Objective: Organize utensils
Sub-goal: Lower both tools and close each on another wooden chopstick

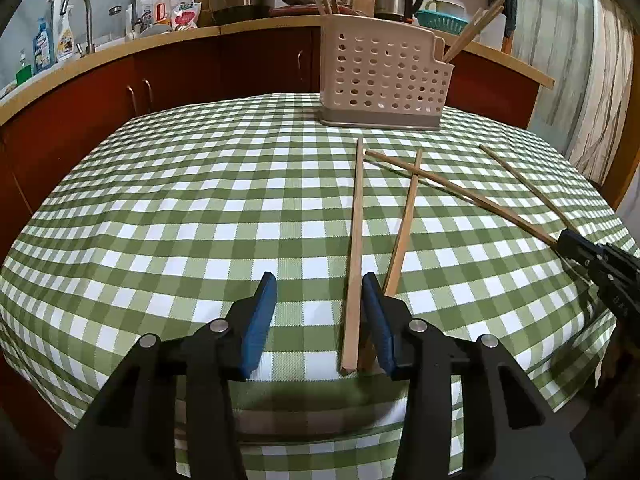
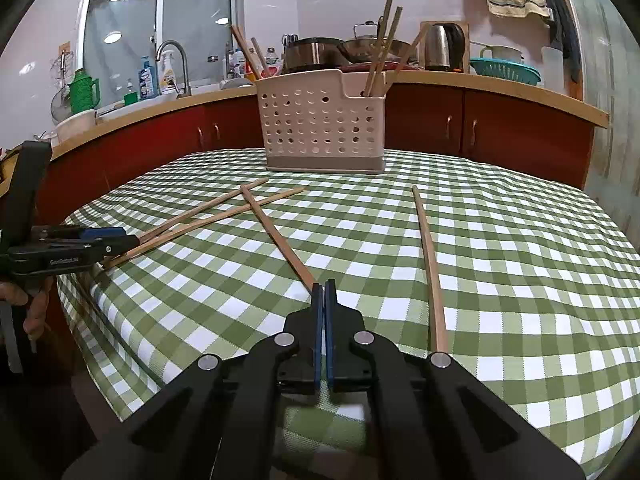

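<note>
Chopsticks are what we are gathering, and we judge ourselves mid-pickup on both sides at once. Our right gripper (image 2: 324, 286) has its jaws clenched on the near end of one chopstick (image 2: 276, 232), which runs away across the checked cloth and lies over two others. Our left gripper (image 1: 320, 304) sits low at the near edge of the desk (image 1: 160, 208) with its jaws parted around the near end of another chopstick (image 1: 354, 256); the stick lies close to the right pad, but the pads do not yet press on it, so that side is still released. A second stick (image 1: 404, 232) passes just beyond that right pad, close enough to be caught by mistake. One more chopstick (image 2: 430, 264) lies alone to the right of our right gripper, untouched.

The perforated holder (image 2: 320, 128) stands at the far side of the desk, several sticks already upright in its compartments.

Next, we think, the left jaws must close squarely on the single stick without nipping its neighbour. Then the right can lift its stick clear of the crossed pair, tip it upright and carry it to the holder.
</note>
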`<state>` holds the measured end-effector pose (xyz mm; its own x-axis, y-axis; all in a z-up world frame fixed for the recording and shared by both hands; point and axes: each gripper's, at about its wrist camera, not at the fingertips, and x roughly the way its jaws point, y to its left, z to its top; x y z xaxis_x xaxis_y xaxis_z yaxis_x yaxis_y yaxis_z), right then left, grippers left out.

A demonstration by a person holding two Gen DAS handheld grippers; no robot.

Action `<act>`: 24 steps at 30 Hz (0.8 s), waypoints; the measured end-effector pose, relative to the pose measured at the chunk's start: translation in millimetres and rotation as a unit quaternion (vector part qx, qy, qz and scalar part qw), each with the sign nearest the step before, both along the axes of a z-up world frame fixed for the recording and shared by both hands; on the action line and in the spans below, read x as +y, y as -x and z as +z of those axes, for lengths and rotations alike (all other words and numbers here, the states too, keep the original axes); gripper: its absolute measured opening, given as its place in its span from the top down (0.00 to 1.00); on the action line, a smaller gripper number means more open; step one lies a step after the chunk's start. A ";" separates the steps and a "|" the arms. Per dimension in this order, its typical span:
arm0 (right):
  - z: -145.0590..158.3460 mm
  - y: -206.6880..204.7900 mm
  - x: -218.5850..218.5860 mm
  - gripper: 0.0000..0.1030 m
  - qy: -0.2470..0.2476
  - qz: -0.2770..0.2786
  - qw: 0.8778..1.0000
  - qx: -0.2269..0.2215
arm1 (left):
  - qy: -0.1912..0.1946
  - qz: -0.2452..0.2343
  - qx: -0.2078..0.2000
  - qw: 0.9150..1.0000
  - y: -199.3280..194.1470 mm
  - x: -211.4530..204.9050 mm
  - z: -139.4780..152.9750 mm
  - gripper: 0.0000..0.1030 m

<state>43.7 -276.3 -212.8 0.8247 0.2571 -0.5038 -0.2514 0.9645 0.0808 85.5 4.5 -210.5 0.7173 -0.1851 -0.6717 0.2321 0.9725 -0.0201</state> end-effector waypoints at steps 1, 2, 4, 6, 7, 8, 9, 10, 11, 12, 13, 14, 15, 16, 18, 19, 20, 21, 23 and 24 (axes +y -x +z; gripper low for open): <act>-0.3 0.6 0.4 0.93 0.003 0.002 1.000 -0.002 | 0.000 -0.002 0.000 1.000 0.4 0.2 0.5 0.60; 0.0 1.3 0.3 0.88 0.004 0.001 1.000 -0.004 | 0.001 -0.004 0.001 1.000 1.1 0.3 0.5 0.61; 1.0 2.4 -1.4 0.84 0.001 -0.001 1.000 -0.007 | 0.000 -0.007 0.001 1.000 2.5 -0.6 0.4 0.62; 2.0 1.8 -3.7 0.83 -0.001 -0.003 1.000 -0.008 | -0.003 -0.009 0.000 1.000 4.2 -0.2 -0.1 0.67; 1.2 0.7 -4.6 0.83 -0.003 -0.002 1.000 -0.005 | -0.005 -0.010 -0.002 1.000 5.1 -0.9 -0.2 0.72; -0.3 -0.1 -5.0 0.83 -0.003 -0.001 1.000 -0.001 | -0.006 -0.013 -0.003 1.000 5.9 -1.6 -0.3 0.77; -1.4 -0.4 -5.2 0.83 -0.003 0.000 1.000 0.001 | -0.006 -0.014 -0.003 1.000 6.7 -1.8 -0.3 0.78; -1.4 0.2 -5.2 0.83 -0.003 0.000 1.000 0.000 | -0.006 -0.015 -0.003 1.000 6.8 -2.2 -0.2 0.80; -1.2 0.2 -4.6 0.83 -0.004 0.004 1.000 0.002 | -0.005 -0.015 -0.003 1.000 6.8 -2.1 -0.1 0.83; -1.2 0.2 -3.6 0.83 -0.004 0.008 1.000 0.003 | -0.006 -0.015 -0.003 1.000 6.7 -2.0 -0.1 0.86; -0.9 1.1 -1.1 0.83 -0.001 0.014 1.000 0.004 | -0.006 -0.014 -0.004 1.000 6.5 -1.6 -0.3 0.88; -0.8 2.0 0.9 0.83 0.001 0.020 1.000 0.004 | -0.006 -0.013 -0.004 1.000 6.3 -1.0 -0.3 0.88; -0.7 3.0 3.8 0.83 0.003 0.031 0.999 0.007 | -0.005 -0.011 -0.004 1.000 6.1 0.1 -0.3 0.88; -0.2 3.9 5.6 0.83 0.005 0.036 0.999 0.006 | -0.005 -0.010 -0.004 1.000 6.1 0.7 -0.4 0.89; 0.5 5.8 6.6 0.83 0.007 0.036 0.999 0.002 | -0.005 -0.010 -0.005 1.000 6.0 0.8 -0.3 0.89; 0.6 6.1 4.6 0.83 0.005 0.030 1.000 0.000 | -0.005 -0.010 -0.005 1.000 5.9 0.9 -0.3 0.89; 0.8 6.4 1.2 0.83 0.002 0.021 1.000 -0.003 | -0.005 -0.010 -0.005 1.000 5.8 1.2 -0.3 0.89; -0.1 5.4 -2.3 0.83 -0.001 0.015 1.000 0.000 | -0.003 -0.010 -0.004 1.000 5.8 1.1 -0.2 0.89; -1.7 4.8 -6.7 0.82 -0.010 0.014 1.000 0.003 | -0.002 -0.009 -0.004 1.000 5.8 1.3 0.0 0.89; -2.2 5.0 -6.9 0.82 -0.012 0.016 1.000 0.005 | 0.000 -0.009 -0.004 1.000 6.0 1.8 0.1 0.89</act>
<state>38.7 -283.2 -215.0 0.8106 0.2957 -0.5055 -0.2818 0.9536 0.1059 79.5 6.2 -210.5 0.7198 -0.1970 -0.6656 0.2493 0.9683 -0.0170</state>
